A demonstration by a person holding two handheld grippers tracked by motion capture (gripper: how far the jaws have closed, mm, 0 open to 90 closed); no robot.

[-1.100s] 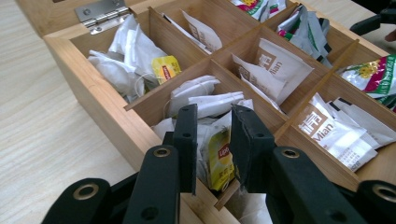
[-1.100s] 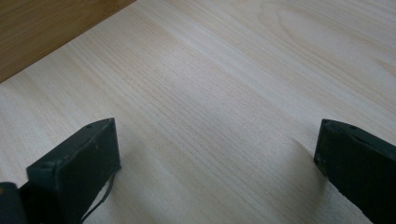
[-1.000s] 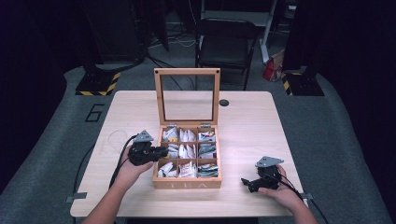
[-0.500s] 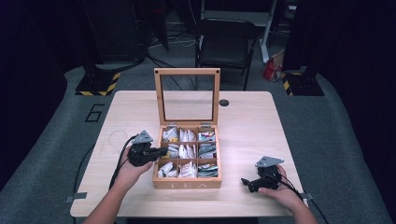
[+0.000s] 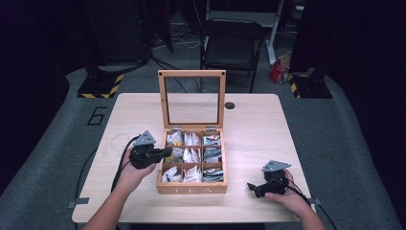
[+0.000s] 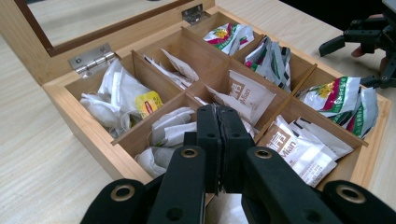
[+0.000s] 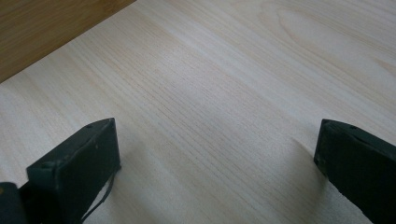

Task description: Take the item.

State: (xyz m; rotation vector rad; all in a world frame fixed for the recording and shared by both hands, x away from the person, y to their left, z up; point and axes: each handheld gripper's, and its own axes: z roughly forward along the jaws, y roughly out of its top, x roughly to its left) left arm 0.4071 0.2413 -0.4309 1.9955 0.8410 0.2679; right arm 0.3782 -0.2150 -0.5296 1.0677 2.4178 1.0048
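A wooden tea box [image 5: 191, 188] stands mid-table with its glass-windowed lid [image 5: 191, 74] upright. Its compartments hold paper tea bags [image 6: 243, 95]. My left gripper [image 5: 165, 153] is at the box's left side, its tips over the left column of compartments. In the left gripper view that gripper [image 6: 219, 116] is shut with nothing between its jaws, just above the white bags. My right gripper [image 5: 253, 188] rests low over the bare table to the right of the box. It is open [image 7: 215, 149], with only wood grain between its fingers.
The light wooden table [image 5: 258, 129] has free room to the right and behind the box. A small black round cap [image 5: 230, 105] lies near the back edge. A black chair [image 5: 232, 45] stands beyond the table. Cables trail from both grippers.
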